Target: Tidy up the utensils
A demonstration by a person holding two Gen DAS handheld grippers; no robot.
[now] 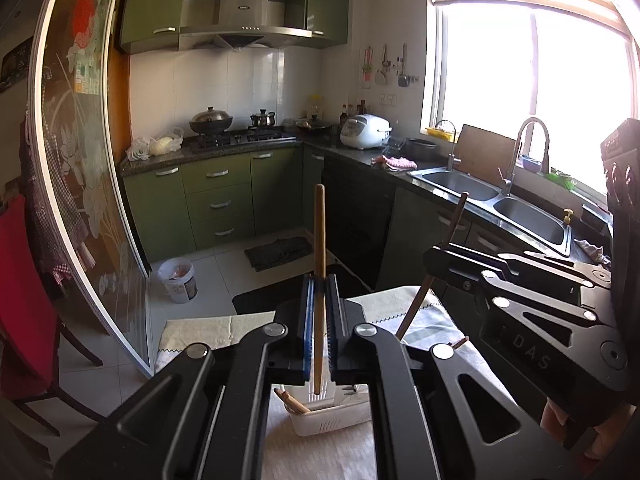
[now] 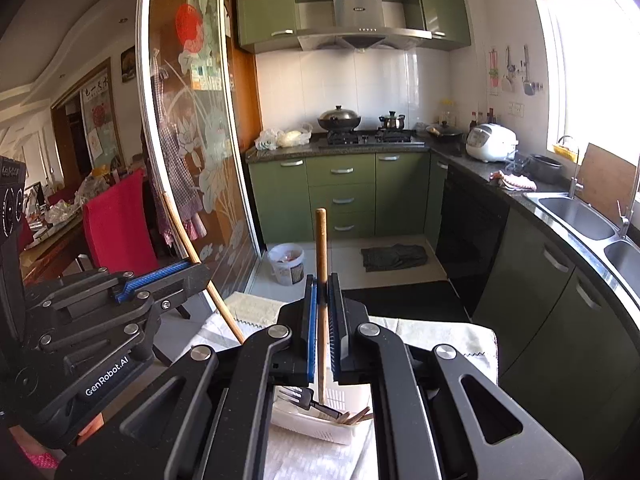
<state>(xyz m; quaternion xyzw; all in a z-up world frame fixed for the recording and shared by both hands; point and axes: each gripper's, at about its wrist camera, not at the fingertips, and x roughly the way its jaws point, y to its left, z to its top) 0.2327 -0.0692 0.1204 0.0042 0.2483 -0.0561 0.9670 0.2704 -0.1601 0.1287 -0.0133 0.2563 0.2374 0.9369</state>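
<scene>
Green cabinets [image 1: 236,196] and a steel sink [image 1: 496,204] line the kitchen ahead of you, with a stove [image 2: 368,136] on the far counter and a rice cooker [image 1: 366,130] near the corner. Below your grippers lies a pale cloth [image 2: 440,336] over a table, and on it sits a white slotted basket [image 1: 332,416].

Your left gripper [image 1: 319,320] is clamped on a light wooden stick [image 1: 319,248], which stands nearly upright between the blue pads [image 1: 307,320], its top well above the jaws and its lower end hanging over the basket. Your right gripper [image 2: 323,320] is likewise closed on a wooden stick [image 2: 321,248], held almost vertical, its lower tip just above the basket.

In the left view, the right gripper shows at the right edge with its dark stick slanting up through the jaws. In the right view, the left gripper appears at the left, its stick tilting across the glass door [image 2: 192,140].

Inside the basket lie a fork [image 2: 298,396] and some wooden handles [image 2: 356,416], resting at an angle against its wall. A white bucket [image 1: 178,280] stands on the floor by the door, and a dark mat [image 1: 280,252] lies before the cabinets.
</scene>
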